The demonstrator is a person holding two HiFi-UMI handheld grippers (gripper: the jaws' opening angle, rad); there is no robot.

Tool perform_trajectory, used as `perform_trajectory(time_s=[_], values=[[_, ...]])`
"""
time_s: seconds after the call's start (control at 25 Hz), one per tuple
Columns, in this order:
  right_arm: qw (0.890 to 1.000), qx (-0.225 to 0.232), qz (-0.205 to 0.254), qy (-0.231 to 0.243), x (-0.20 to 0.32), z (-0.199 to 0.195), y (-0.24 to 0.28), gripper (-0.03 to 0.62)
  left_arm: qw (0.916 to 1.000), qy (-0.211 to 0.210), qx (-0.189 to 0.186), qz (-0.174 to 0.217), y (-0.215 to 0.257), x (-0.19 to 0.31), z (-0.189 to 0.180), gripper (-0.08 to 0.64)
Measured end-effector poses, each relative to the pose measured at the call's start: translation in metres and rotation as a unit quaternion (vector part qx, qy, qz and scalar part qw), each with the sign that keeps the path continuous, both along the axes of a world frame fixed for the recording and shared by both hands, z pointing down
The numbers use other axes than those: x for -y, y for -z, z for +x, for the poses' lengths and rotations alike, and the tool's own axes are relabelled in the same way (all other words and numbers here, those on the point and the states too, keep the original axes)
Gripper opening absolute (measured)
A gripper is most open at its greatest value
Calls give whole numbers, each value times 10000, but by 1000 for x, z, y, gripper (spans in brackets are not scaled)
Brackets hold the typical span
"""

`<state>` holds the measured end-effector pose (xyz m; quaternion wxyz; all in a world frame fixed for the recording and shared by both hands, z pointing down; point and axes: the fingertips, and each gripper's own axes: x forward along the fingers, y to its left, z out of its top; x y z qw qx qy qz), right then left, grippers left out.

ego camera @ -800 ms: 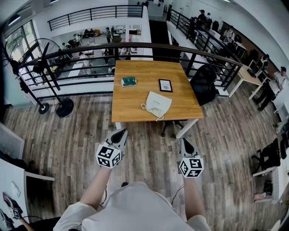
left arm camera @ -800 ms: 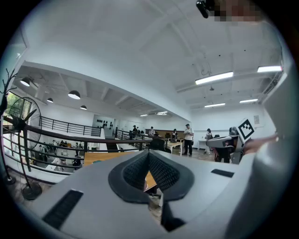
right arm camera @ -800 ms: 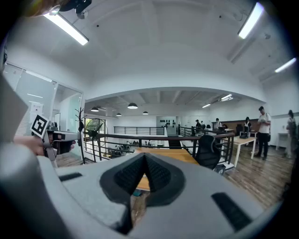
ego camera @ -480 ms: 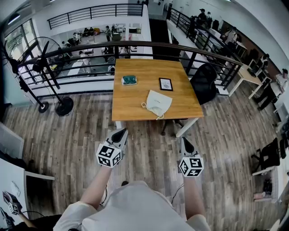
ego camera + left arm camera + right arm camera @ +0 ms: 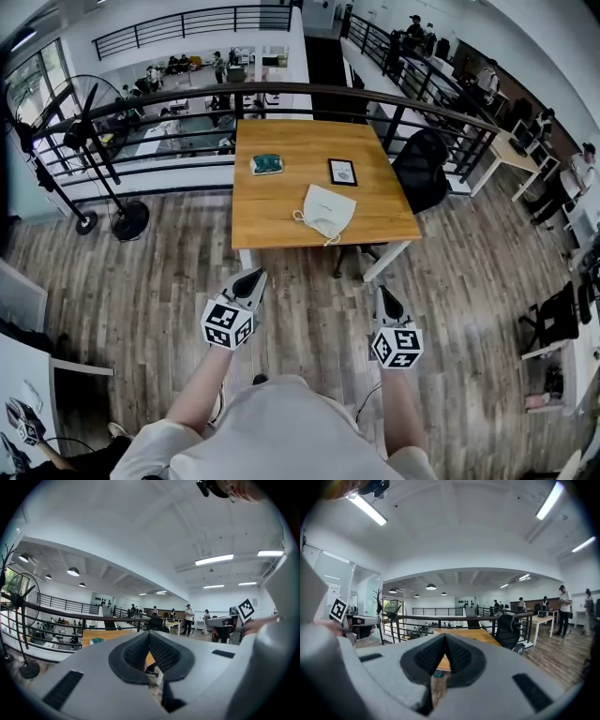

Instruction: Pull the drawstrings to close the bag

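**Both grippers clenched and empty, bag untouched on the worktop**

Nearest in the head view, the left gripper and the right gripper are held out over the plank floor, well short of the worktop. Each gripper's own view settles its state. In the left gripper view, the left gripper has its pads pressed together at the tip with nothing between them. The right gripper looks the same in its own view. Each of these views also catches the other gripper off to the side, marker cube up.

Only the head view shows the bag. It lies flat on the near right part of the worktop, well apart from both grippers. Its long axis runs roughly near to far, leaning right. The mouth seems to face the near edge, where the drawstrings loop out at the left and near corners.

Farther back on the worktop sit a green object and a framed card. A black chair stands at the worktop's right side. The railing runs behind, with a fan at far left.
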<state>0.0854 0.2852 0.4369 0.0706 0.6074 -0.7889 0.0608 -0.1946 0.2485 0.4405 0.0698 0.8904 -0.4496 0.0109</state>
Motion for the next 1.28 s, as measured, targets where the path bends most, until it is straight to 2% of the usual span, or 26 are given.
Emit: perform_trajectory(time_s=[0.24, 0.32, 0.52, 0.8, 1.28], values=[[9999, -51, -5, -91, -8, -9, -5, 25, 10000, -54, 17, -36, -9, -5, -8, -2], [9999, -80, 23, -126, -8, -11, -5, 43, 10000, -67, -14, -39, -9, -3, -10, 63], [9997, -126, 41, -221, -6, -20, -5, 80, 9998, -137, -89, -77, -12, 3, -18, 104], [9991, -220, -109, -339, -8, -30, -20, 80, 9995, -251, -88, -185, -26, 7, -29, 118], [9981, -92, -313, -526, 3, -49, -37, 80, 9990, -292, -74, -315, -38, 29, -56, 121]])
